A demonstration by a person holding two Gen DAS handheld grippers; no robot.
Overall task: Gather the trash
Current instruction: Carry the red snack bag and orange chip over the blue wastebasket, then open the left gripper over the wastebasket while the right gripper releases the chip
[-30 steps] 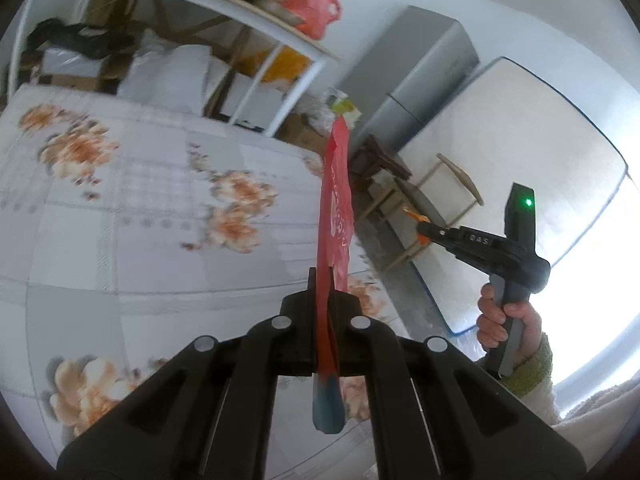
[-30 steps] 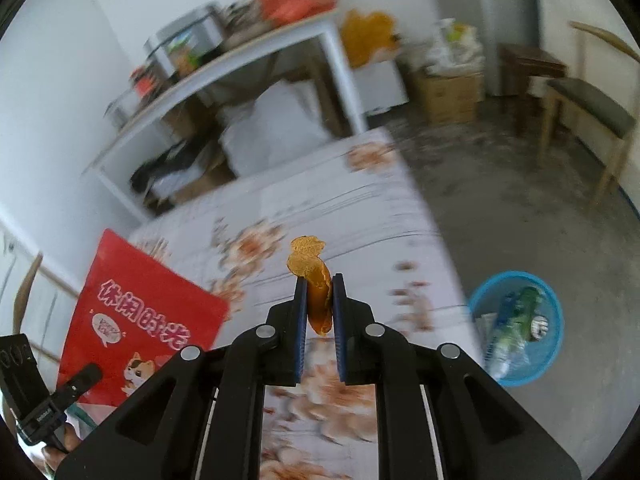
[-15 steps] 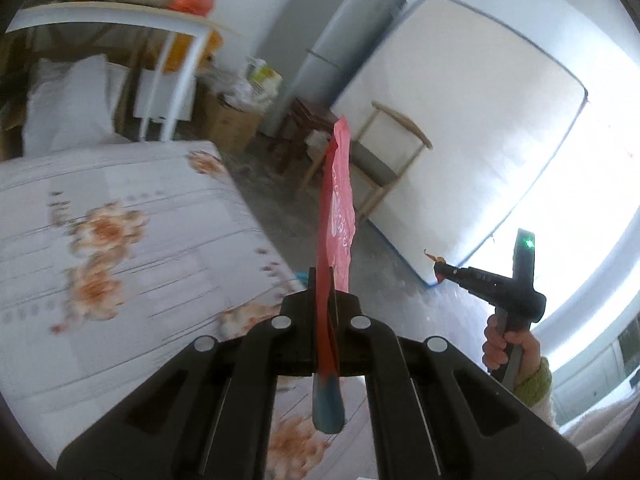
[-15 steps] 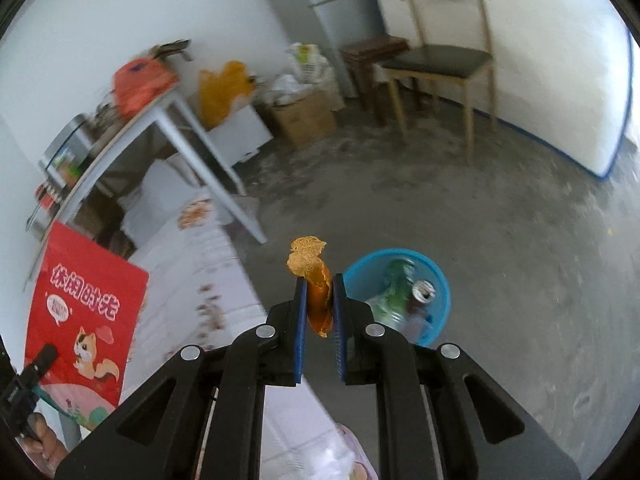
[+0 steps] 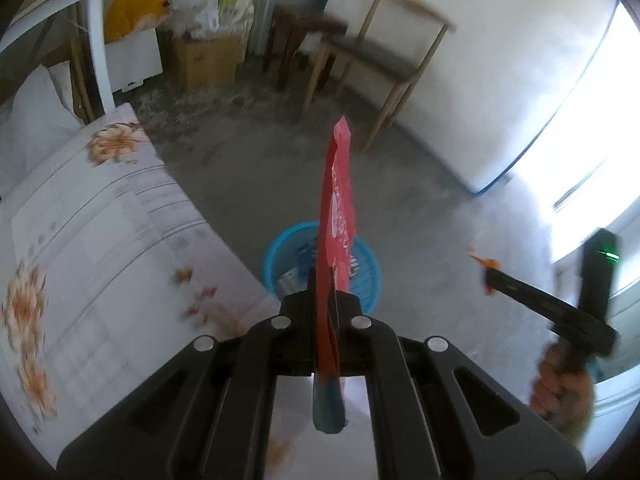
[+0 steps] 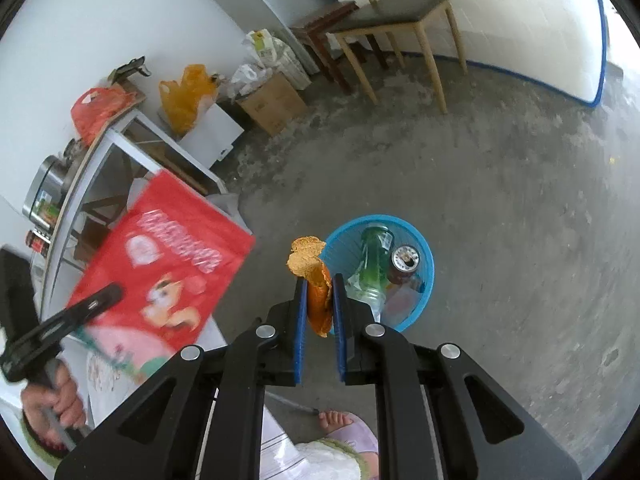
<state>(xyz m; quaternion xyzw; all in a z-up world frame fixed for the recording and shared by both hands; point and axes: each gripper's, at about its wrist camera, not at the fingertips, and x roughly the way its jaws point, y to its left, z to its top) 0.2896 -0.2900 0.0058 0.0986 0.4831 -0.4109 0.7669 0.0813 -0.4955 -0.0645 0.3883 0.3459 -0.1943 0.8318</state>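
Note:
My left gripper [image 5: 322, 300] is shut on a flat red snack bag [image 5: 338, 216], seen edge-on and standing up over the blue bin [image 5: 364, 256] on the floor. In the right wrist view the same red snack bag [image 6: 168, 268] shows its printed face at the left, with the left gripper [image 6: 108, 294] clamped on its lower edge. My right gripper [image 6: 320, 300] is shut on a curled piece of orange peel [image 6: 314, 276], just left of the blue bin [image 6: 424, 240], which holds a green bottle [image 6: 374, 264] and a can [image 6: 404, 260]. The right gripper [image 5: 490, 276] also appears at the right of the left wrist view.
A table with a floral cloth [image 5: 100, 216] lies to the left. A wooden chair [image 6: 396, 12], a dark stool [image 6: 320, 28], a cardboard box [image 6: 276, 104] and a white shelf table [image 6: 120, 140] stand along the far walls. A bare foot [image 6: 334, 420] is below the grippers.
Both grippers swung away from the floral table toward the floor and the blue bin, rolling as they went. The bin now sits right behind both held items. Both grips are unchanged.

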